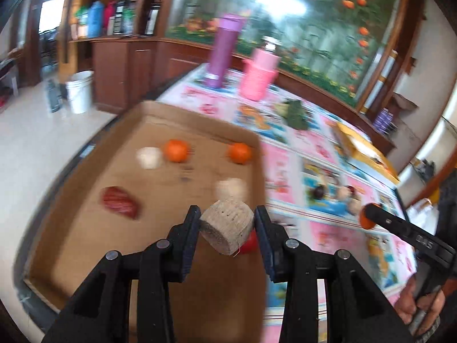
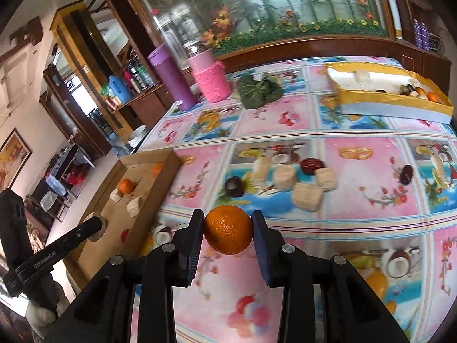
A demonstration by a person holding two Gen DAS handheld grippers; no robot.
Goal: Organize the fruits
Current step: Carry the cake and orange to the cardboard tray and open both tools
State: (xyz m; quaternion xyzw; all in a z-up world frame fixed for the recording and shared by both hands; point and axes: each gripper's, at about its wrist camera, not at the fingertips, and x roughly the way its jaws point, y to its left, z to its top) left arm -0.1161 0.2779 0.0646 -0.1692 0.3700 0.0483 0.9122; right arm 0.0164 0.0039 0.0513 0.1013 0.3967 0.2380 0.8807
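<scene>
Left wrist view: the left gripper (image 1: 227,223) is clamped on a pale, rough cylindrical piece (image 1: 227,230), held at the lower centre of the frame above the near right corner of a shallow cardboard tray (image 1: 71,223). Inside the tray lie two oranges (image 1: 177,150), two pale pieces (image 1: 149,157) and a red fruit (image 1: 120,202), all blurred. At the right edge the right gripper (image 1: 368,214) shows from the side with something orange at its tip.

Right wrist view: the right gripper (image 2: 228,228) is closed on an orange (image 2: 228,229), pinched between both pads at the lower centre of the frame, above the fruit-patterned tabletop (image 2: 357,208). Beyond it, at mid-frame, sit more pale pieces (image 2: 308,196) and dark red fruits (image 2: 312,166) close together. A yellow-rimmed box (image 2: 394,105) with a few items stands at the upper right. The tray fills the left middle, with the left gripper at its near end.
</scene>
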